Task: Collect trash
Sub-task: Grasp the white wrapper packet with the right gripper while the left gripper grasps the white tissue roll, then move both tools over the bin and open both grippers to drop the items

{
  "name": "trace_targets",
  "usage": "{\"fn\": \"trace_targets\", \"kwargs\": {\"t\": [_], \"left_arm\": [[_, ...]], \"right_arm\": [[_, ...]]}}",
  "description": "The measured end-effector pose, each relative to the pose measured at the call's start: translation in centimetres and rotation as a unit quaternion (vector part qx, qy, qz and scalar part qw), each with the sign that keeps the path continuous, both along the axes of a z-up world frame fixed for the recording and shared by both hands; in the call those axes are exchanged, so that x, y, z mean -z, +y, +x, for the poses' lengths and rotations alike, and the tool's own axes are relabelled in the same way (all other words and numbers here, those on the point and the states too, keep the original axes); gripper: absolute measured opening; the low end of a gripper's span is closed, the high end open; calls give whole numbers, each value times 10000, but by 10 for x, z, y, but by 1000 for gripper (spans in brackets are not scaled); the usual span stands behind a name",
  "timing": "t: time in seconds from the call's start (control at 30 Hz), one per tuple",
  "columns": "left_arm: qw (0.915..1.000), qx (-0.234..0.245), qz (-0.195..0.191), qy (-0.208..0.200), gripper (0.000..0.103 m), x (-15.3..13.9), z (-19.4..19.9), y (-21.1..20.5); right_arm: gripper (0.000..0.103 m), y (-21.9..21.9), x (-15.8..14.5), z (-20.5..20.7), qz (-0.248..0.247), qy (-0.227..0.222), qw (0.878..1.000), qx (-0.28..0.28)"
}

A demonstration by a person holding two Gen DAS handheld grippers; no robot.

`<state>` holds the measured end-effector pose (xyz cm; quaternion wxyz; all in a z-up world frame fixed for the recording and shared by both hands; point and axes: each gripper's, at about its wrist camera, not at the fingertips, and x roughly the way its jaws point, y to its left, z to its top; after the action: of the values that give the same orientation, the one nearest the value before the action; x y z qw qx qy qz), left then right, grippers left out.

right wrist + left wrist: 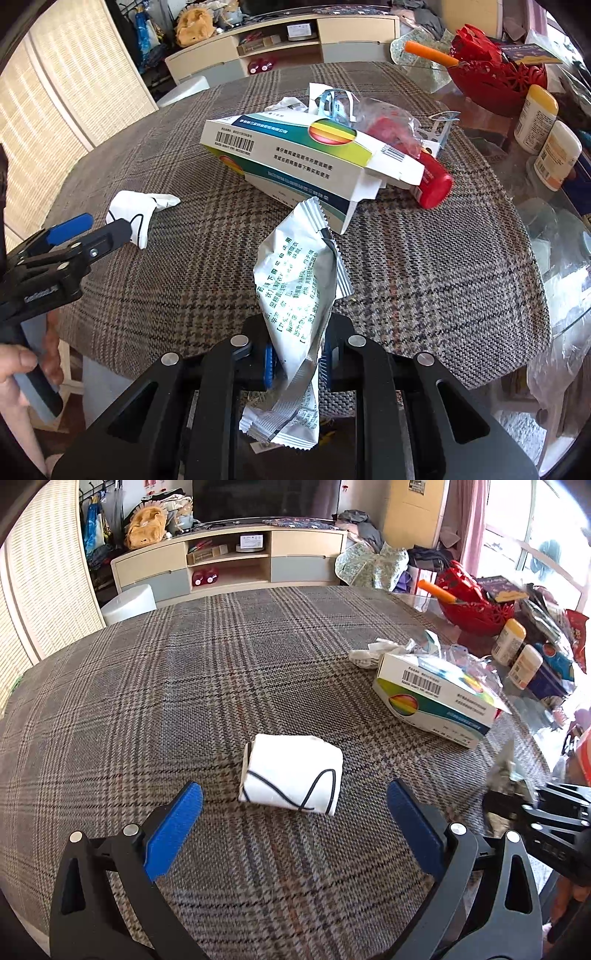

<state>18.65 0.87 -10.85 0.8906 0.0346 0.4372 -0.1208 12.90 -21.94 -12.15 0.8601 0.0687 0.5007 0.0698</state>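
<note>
Your right gripper (295, 363) is clenched on a crumpled white sachet (299, 291), its jaws pinching the lower middle so the torn end hangs down behind them and the printed body stands up in front. Held that way it is clear of the worktop (424, 280), which suits carrying it off; no bin shows in either view, so where it goes I cannot tell

Your left gripper (293, 794) is released, jaws spread wide and hovering low over the checked cloth, with the folded white tissue (291, 773) lying just beyond and between the tips. The spread looks set to straddle it: the tissue is soft and squat, with a thin black cord (314, 790) looping across its near face, so a wide approach lets both pads come down on its sides. Judged from this, the tissue is your next pick, and the risk is catching only the cord or bunching the cloth beneath

The rest of the trash is heaped farther back, towards the right edge: an opened carton (306, 155) lying on its side with flaps loose, a red bottle (432, 181) poking out from under it, and clear wrap (388, 114) and paper scraps behind. They lean on one another, so lifting one may shift the others

The red basket (495, 81) and the two white bottles (535, 118) stand apart on the bare glass and look like keepers, not trash
</note>
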Motion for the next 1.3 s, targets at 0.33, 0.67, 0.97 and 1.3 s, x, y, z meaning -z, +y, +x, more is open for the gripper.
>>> {"fn": "trace_targets", "kwargs": {"t": [0.33,0.67,0.97,1.3], "left_arm": [[9993,-53,290,227,58,31,29,-9],[9996,-121,-30,256,57,19,-18,1],[9983,-96,-411,392,57,6,-100,-3],[9972,36,-619,427,57,-1,-183,-21]], "right_arm": [[20,-1,-2,1,278,-121,9994,-152],[20,0,5,-8,139,-114,9998,-70],[20,0,-10,-52,217,-237,9993,-183],[20,3,-26,-114,290,-365,9983,-355]]}}
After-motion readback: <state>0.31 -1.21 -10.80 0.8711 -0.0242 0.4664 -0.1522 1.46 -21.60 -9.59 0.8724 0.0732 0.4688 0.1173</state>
